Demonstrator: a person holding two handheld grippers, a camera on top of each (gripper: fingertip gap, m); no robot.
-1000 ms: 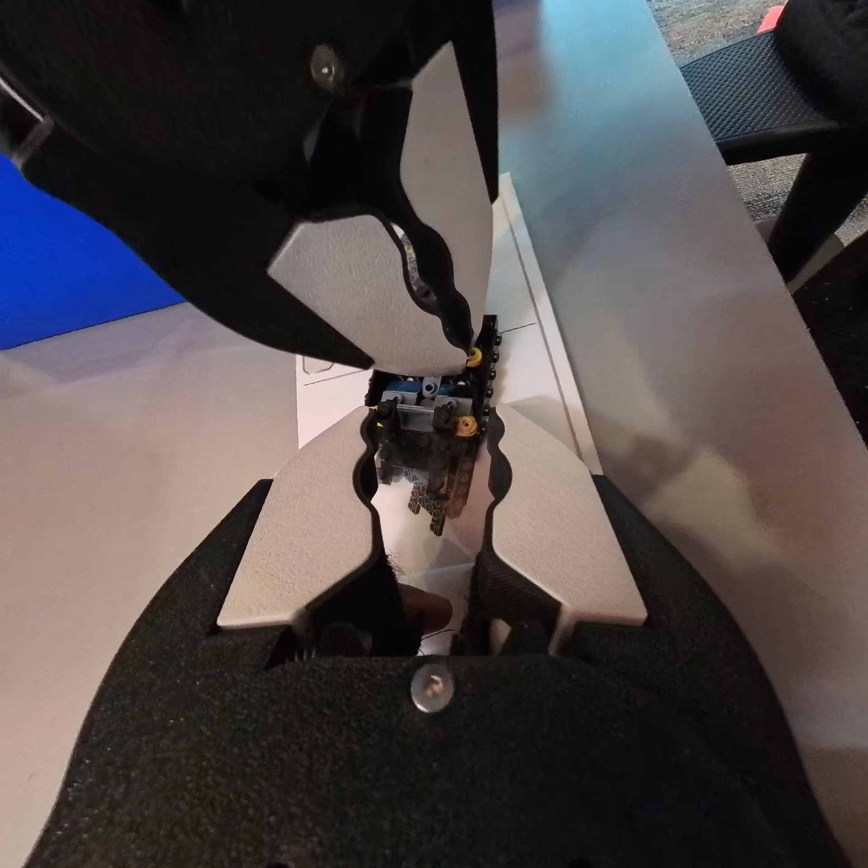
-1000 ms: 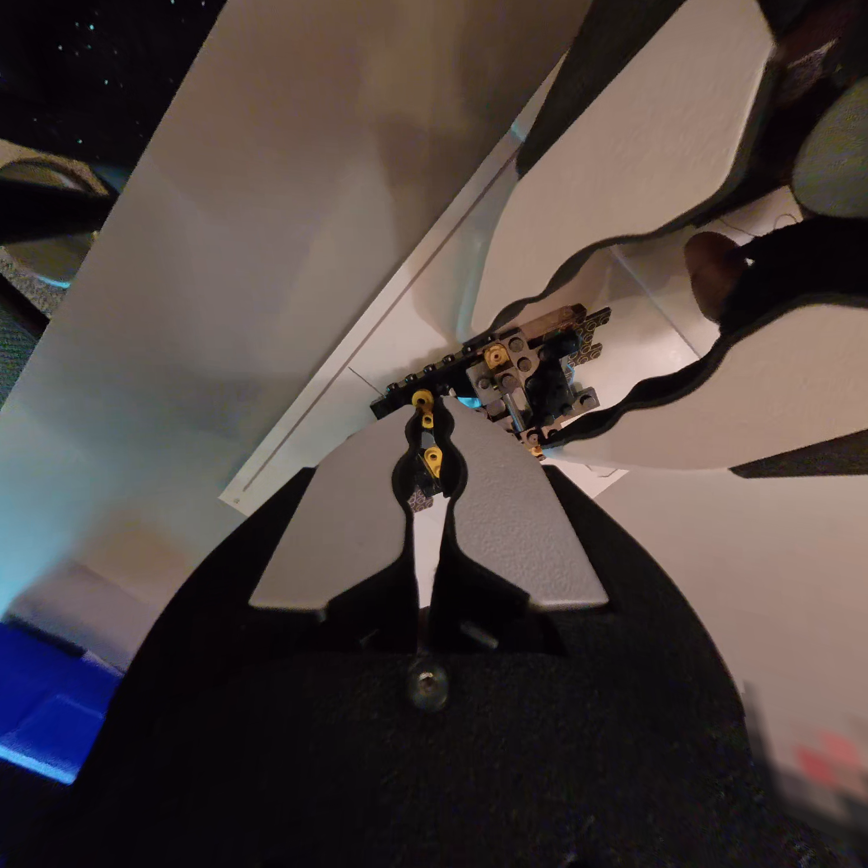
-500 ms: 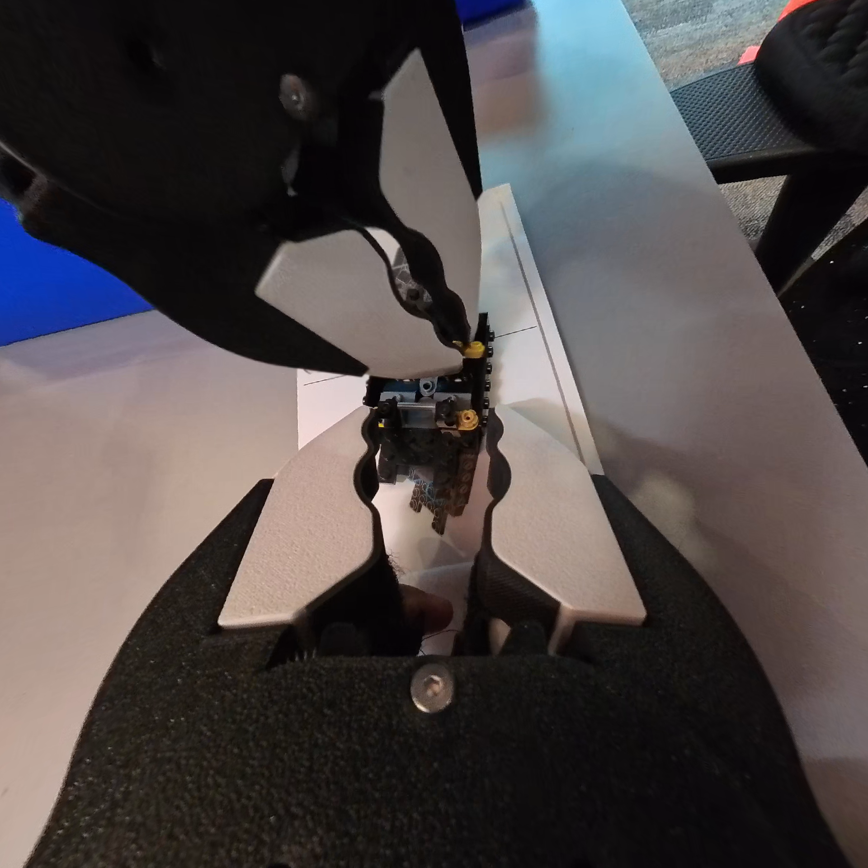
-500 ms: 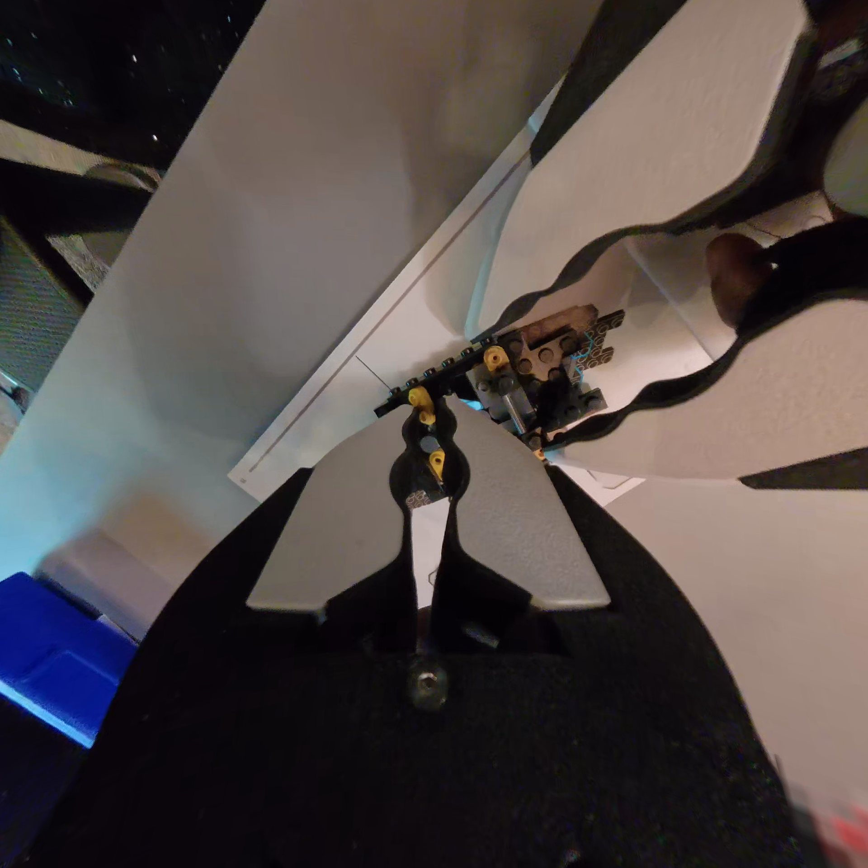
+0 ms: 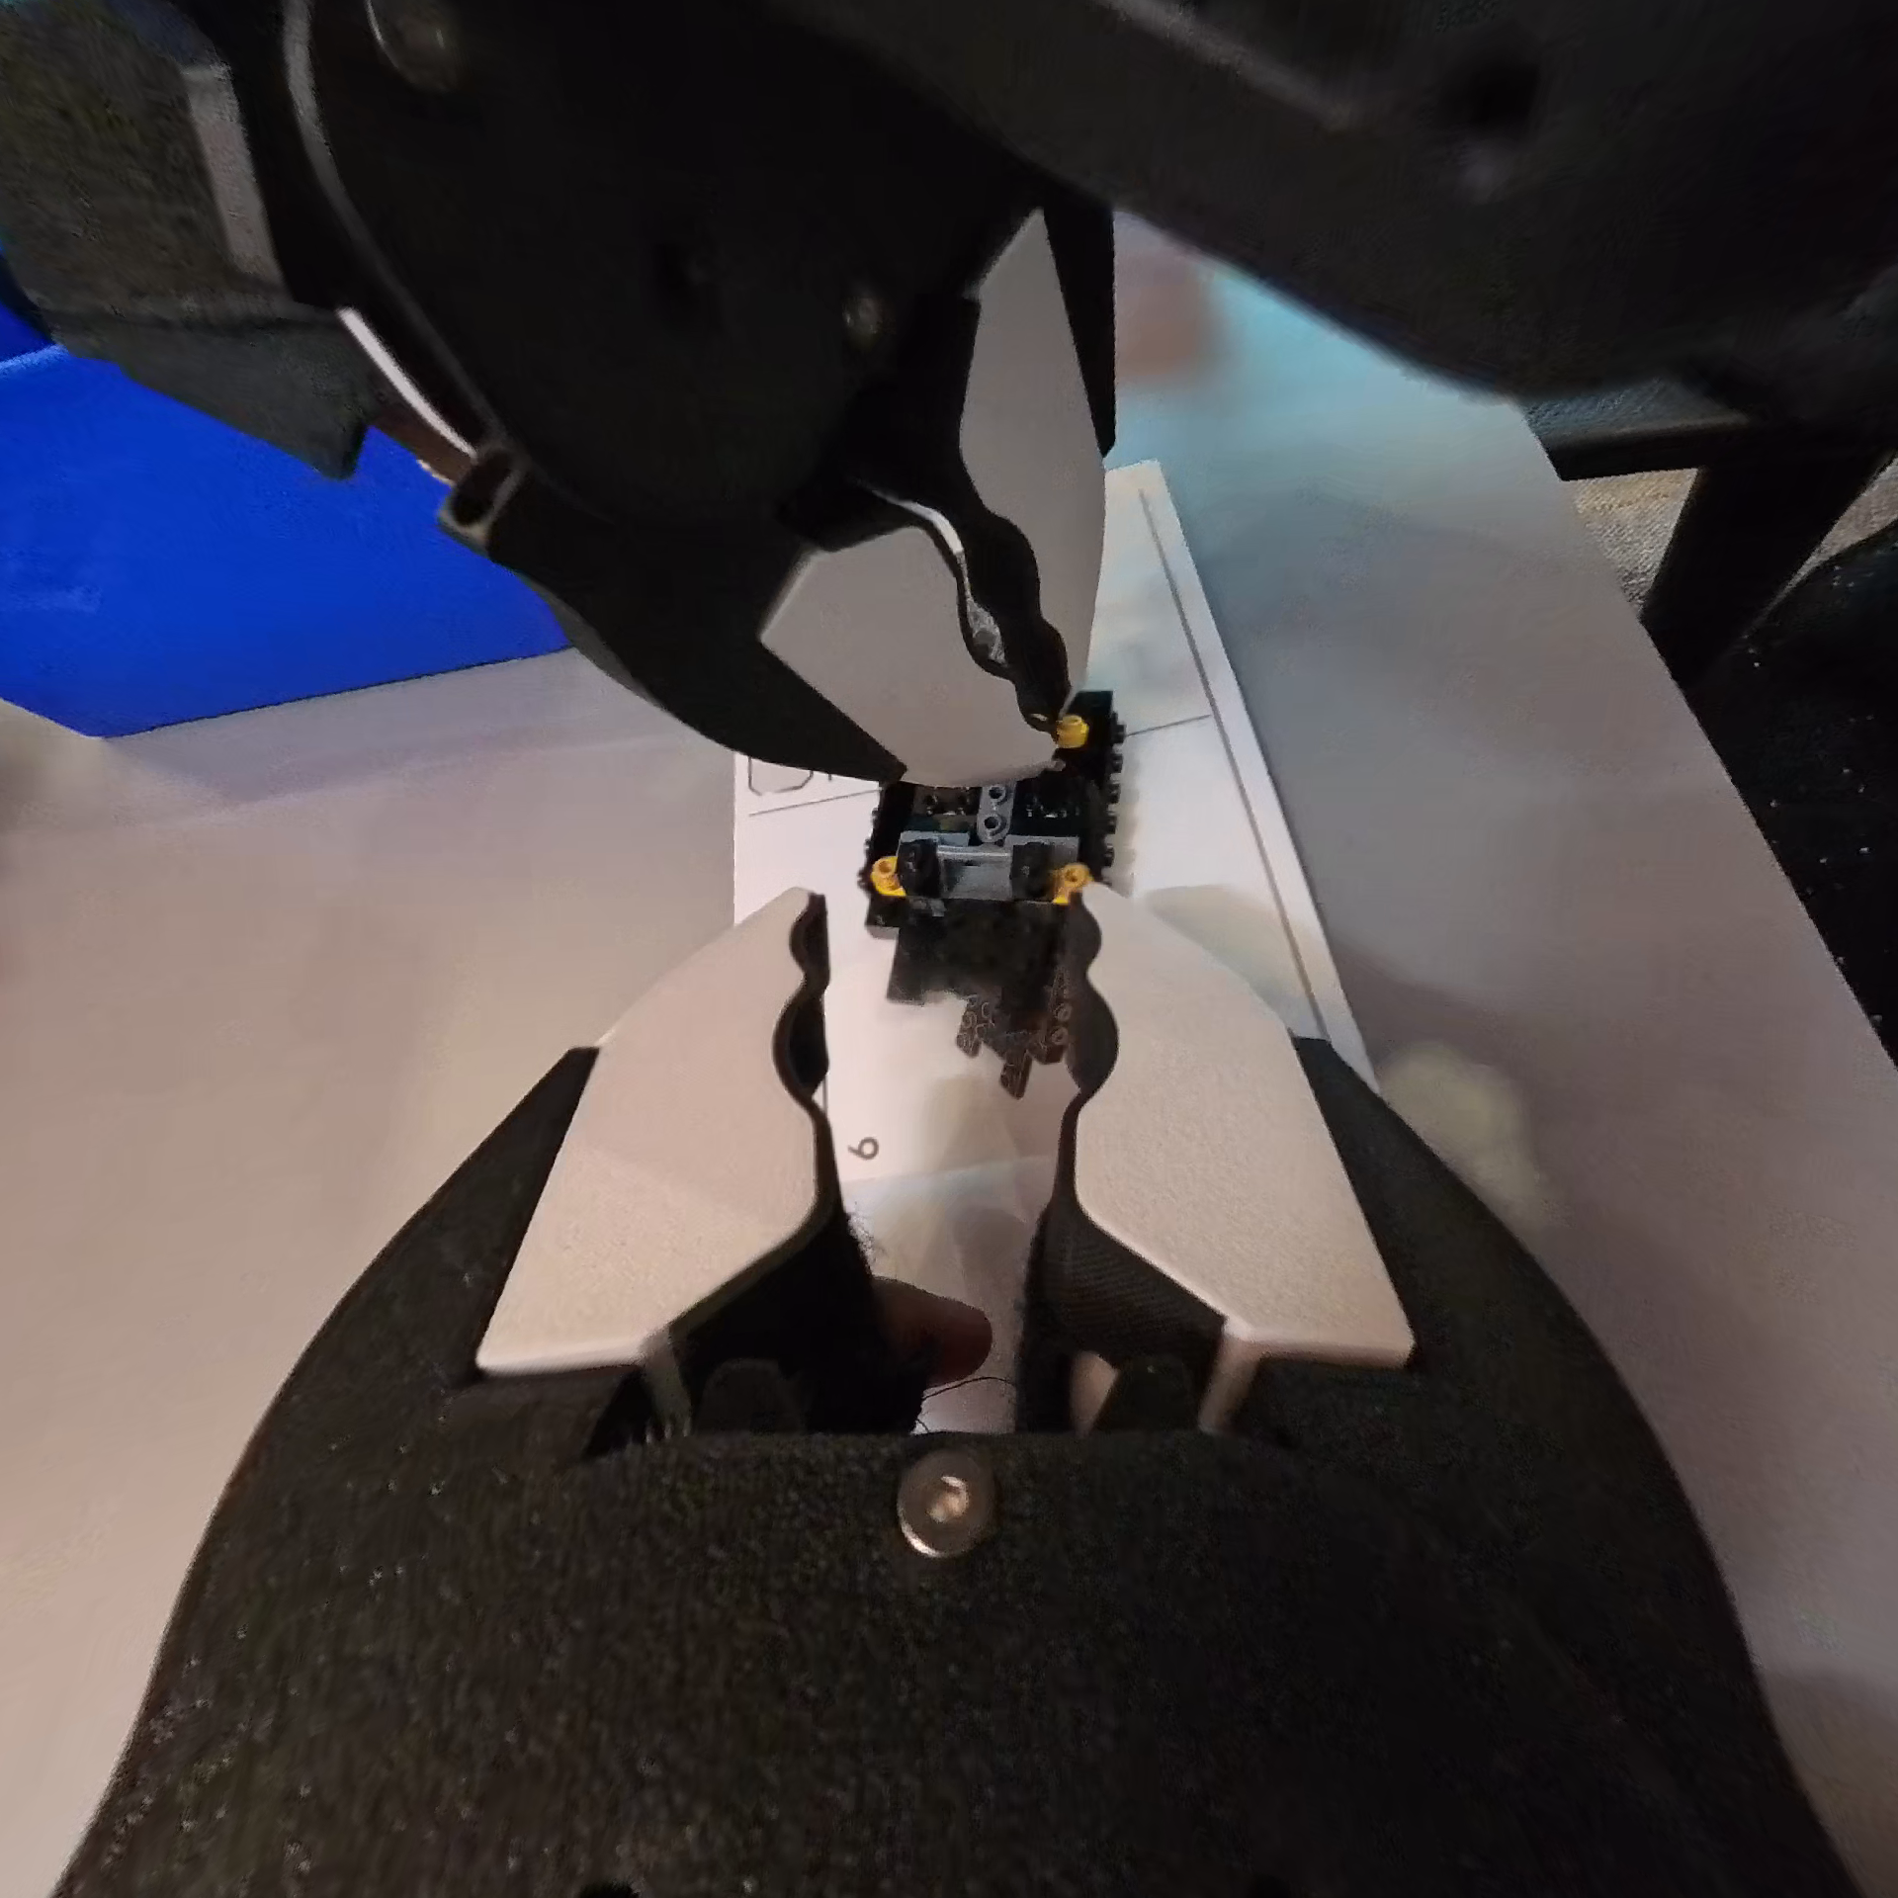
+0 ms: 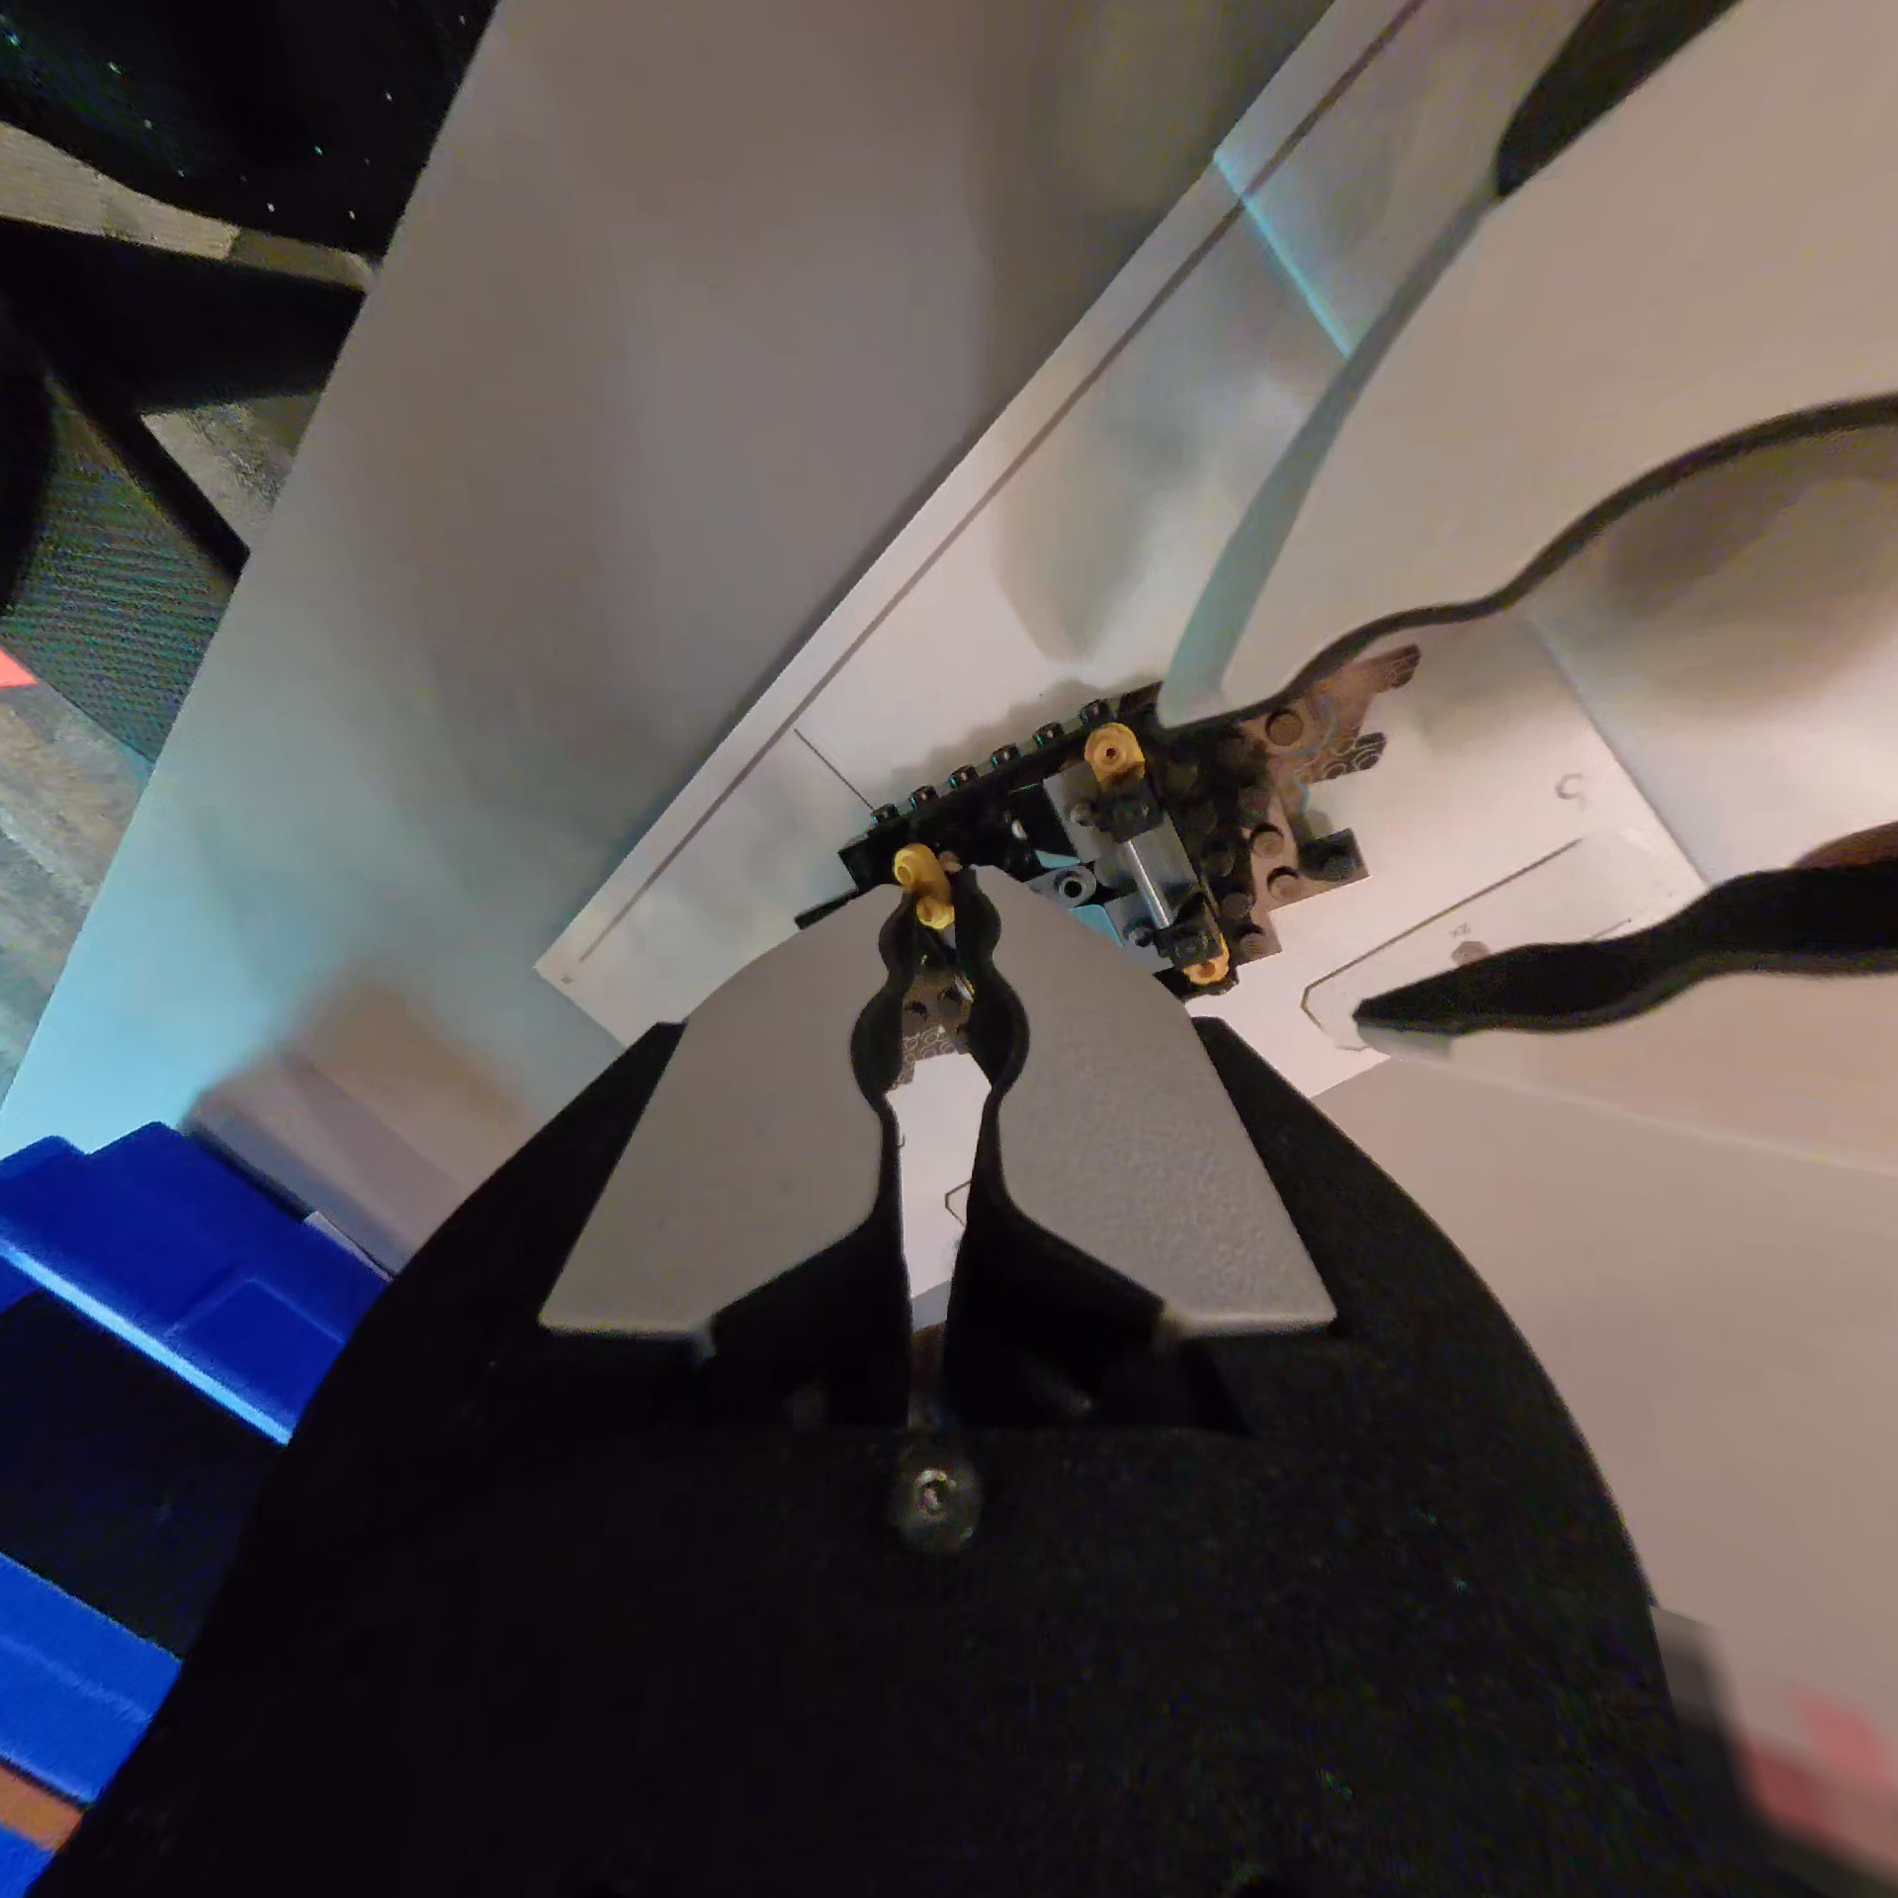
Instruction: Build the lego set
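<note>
A small black and grey lego model (image 5: 986, 863) with yellow studs lies on a white printed sheet (image 5: 1191, 822). My left gripper (image 5: 950, 909) is open around the model's dark tail end. Its right finger (image 5: 1130, 1027) touches the model and its left finger (image 5: 719, 1027) stands apart. My right gripper (image 6: 940, 883) comes from the far side, nearly shut on a small yellow piece (image 6: 917, 871). It holds the piece against the model's (image 6: 1140, 852) black studded strip. The piece (image 5: 1073, 731) also shows at the right gripper's tips (image 5: 1053, 719).
The sheet (image 6: 924, 668) lies on a white table (image 5: 308, 1027). A blue bin (image 5: 205, 575) stands at the far left and also shows in the right wrist view (image 6: 185, 1253). A black chair (image 5: 1797, 668) stands past the table's right edge. One gripper's finger ends stand about 6 cm off the other's.
My left gripper no longer clamps the model: one finger has come off it and the model now sits farther out past the fingertips. The right gripper stays on the yellow piece at the black strip.
</note>
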